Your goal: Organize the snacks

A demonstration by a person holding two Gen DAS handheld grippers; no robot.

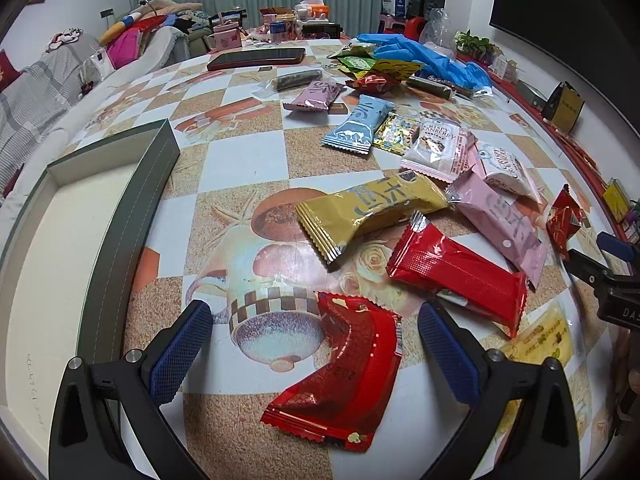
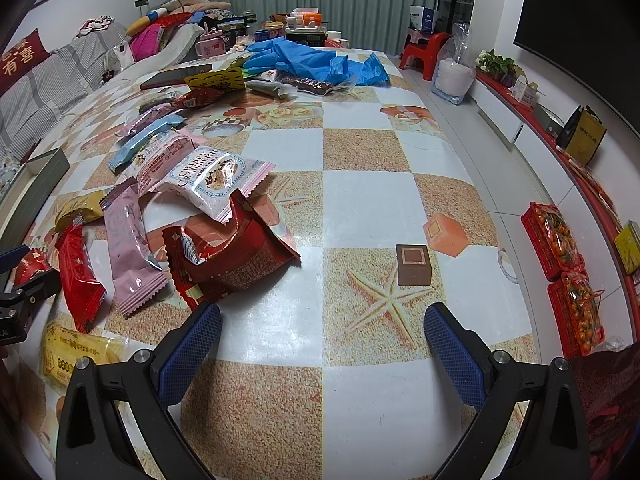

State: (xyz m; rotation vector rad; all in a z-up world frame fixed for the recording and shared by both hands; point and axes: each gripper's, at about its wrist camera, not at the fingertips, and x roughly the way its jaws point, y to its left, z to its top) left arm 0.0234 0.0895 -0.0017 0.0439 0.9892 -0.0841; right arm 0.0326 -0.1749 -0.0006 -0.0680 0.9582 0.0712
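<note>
1. The left gripper point(image 1: 316, 334) is spread wide and holds nothing. A crumpled red snack packet point(image 1: 344, 372) lies on the table point(image 1: 248, 160) between its fingers, not pressed by them.
2. The right gripper point(image 2: 322, 336) is also spread and empty, over a bare part of the table, apparently waiting.
3. The other snacks lie loose in a heap: a yellow packet point(image 1: 372, 208), a long red packet point(image 1: 460, 272) and pink packets point(image 1: 500, 220), partly overlapping.
4. The open grey box point(image 1: 132, 184) stands just to the left, seemingly empty, so it is probably where the snacks should go.
5. The wide jaws suit a grasp across the red packet's narrow side.
</note>
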